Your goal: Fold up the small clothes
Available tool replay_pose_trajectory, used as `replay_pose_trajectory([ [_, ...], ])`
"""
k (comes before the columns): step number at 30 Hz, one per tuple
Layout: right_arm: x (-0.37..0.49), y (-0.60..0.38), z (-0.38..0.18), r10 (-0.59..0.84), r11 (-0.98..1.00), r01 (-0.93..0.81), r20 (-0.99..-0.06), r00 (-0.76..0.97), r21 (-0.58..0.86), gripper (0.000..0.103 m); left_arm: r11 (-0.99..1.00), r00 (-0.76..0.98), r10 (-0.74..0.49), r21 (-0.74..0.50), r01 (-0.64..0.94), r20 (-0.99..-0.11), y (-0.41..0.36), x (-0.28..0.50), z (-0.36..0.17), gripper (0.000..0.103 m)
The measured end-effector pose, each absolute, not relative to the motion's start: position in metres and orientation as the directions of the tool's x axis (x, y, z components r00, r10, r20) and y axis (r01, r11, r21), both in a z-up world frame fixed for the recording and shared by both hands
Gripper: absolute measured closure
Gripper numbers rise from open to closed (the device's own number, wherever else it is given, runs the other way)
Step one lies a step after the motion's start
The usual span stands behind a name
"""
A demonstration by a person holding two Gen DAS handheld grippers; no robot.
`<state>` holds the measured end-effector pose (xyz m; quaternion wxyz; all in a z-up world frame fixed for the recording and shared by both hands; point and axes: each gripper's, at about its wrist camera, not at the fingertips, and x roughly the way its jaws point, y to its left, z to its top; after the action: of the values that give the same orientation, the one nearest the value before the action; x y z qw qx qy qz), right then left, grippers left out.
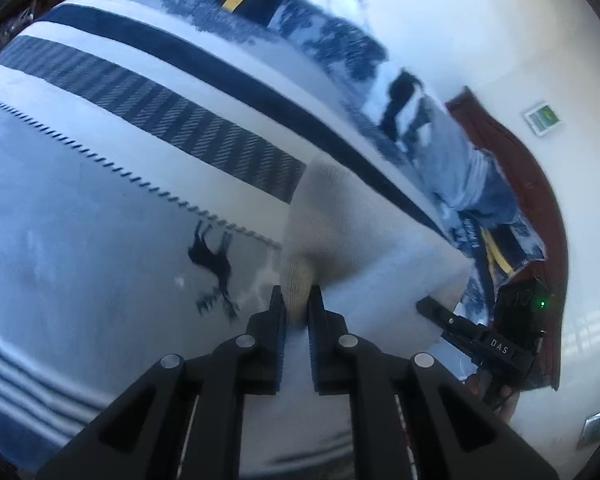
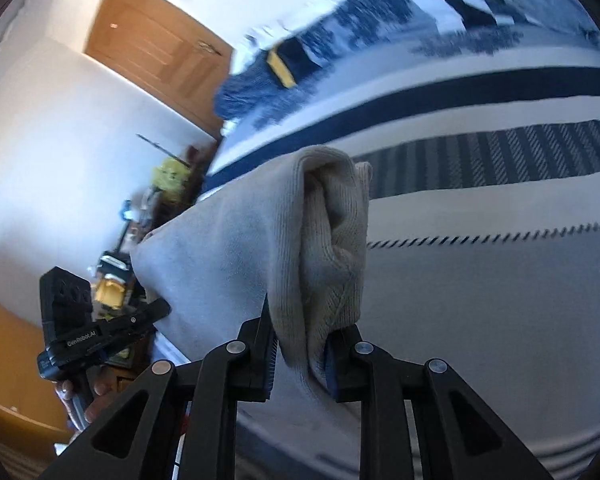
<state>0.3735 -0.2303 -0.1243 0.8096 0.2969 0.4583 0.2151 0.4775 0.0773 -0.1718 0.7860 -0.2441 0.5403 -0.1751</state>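
The sock is showing cream ribbed knit cloth, lying against the bedspread's matt woven fabric; behind the bedspread, a door is showing smooth wood.

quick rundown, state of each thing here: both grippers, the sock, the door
left gripper: shut on one end of the sock
right gripper: shut on the other, bunched end
sock: off-white, held up above the bedspread, stretched between both grippers
bedspread: spread flat, striped
door: closed
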Motion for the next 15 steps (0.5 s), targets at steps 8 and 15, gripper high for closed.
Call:
replay_pose_trajectory([
  [8, 0.468, -0.238, -0.178, 0.584, 0.756, -0.005, -0.671, 0.456, 0.654, 0.083, 0.829, 0.365, -0.518, -0.559, -0.009, -0.774, 0.067, 0.551, -0.211, 0.093],
  [15, 0.512, -0.211, -0.218, 0.446, 0.873, -0.023, -0.779, 0.440, 0.487, 0.078, 0.960, 0.372, -0.268, -0.280, 0.024, -0.889, 0.045, 0.566, -0.273, 0.092],
])
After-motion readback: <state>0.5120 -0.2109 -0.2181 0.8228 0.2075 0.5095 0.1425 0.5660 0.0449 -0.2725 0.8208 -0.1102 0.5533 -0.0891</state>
